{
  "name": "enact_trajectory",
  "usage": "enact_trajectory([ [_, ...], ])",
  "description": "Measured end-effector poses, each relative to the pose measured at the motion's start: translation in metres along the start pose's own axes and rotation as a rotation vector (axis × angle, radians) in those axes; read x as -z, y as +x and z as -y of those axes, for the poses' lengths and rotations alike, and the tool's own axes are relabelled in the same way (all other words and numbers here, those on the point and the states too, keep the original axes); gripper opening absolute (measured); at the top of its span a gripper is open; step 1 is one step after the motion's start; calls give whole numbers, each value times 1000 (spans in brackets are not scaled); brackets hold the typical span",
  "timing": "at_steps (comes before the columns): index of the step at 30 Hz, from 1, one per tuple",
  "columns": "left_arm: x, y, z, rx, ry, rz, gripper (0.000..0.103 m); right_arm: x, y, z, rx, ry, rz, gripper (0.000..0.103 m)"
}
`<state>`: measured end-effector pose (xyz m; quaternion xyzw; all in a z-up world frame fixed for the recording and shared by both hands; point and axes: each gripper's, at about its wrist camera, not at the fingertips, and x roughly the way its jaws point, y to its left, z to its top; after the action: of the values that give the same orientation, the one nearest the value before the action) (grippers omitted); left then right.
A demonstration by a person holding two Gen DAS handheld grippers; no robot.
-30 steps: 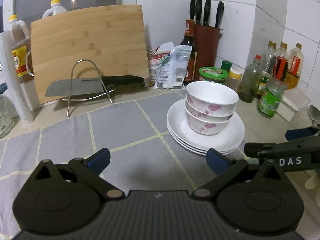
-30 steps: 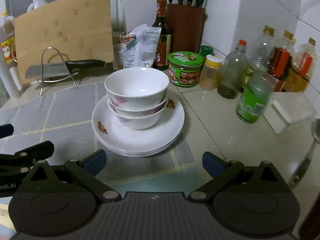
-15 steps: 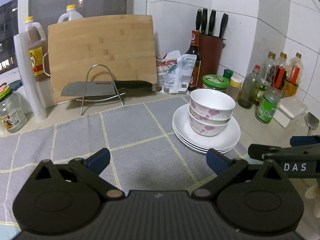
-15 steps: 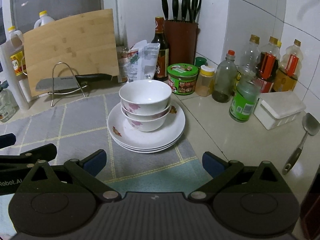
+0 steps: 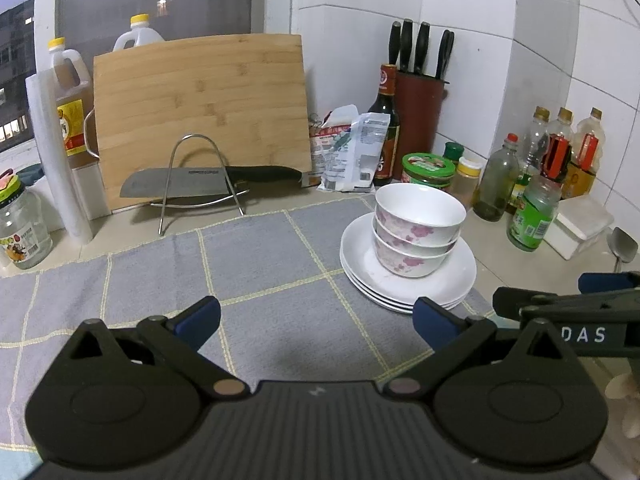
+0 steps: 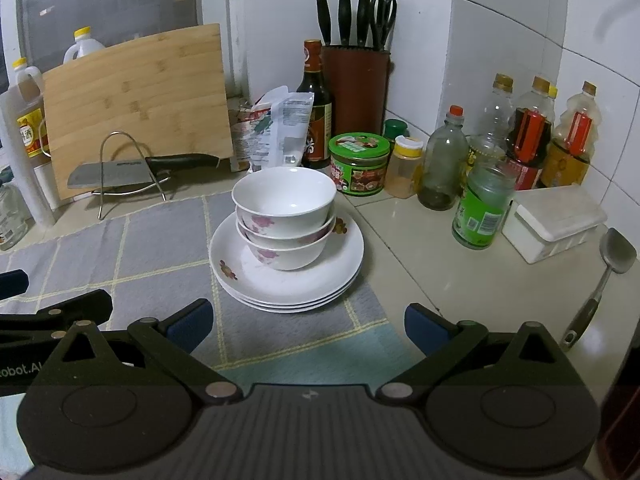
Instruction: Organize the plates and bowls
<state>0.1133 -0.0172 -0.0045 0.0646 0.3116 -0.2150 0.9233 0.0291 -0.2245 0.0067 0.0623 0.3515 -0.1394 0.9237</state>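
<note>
Bowls (image 6: 285, 216) sit nested on stacked plates (image 6: 344, 272) ahead of both spread, empty grippers (image 5: 316, 318) (image 6: 306, 322); stacking appears complete.

The pale surface (image 6: 448, 280) carries a grey checked mat (image 6: 160, 248) that runs under and ahead of both sets of jaws. On the mat, just ahead of the right jaws, sits a stack of plates (image 6: 344, 264). Beyond, a knife rack (image 5: 192, 196), bottles (image 6: 440, 168), a white box (image 6: 556, 224) and a spatula (image 6: 600, 276) rest on the bare surface.

cleaver (image 5: 176, 187) on wire rack (image 5: 200, 178) before cutting board (image 5: 200, 112).
</note>
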Motion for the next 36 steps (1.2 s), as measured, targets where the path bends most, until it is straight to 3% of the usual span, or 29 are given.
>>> enact_trajectory([
  [36, -5, 2, 2, -2, 10, 3, 102, -5, 0, 4, 11, 1, 5, 103],
])
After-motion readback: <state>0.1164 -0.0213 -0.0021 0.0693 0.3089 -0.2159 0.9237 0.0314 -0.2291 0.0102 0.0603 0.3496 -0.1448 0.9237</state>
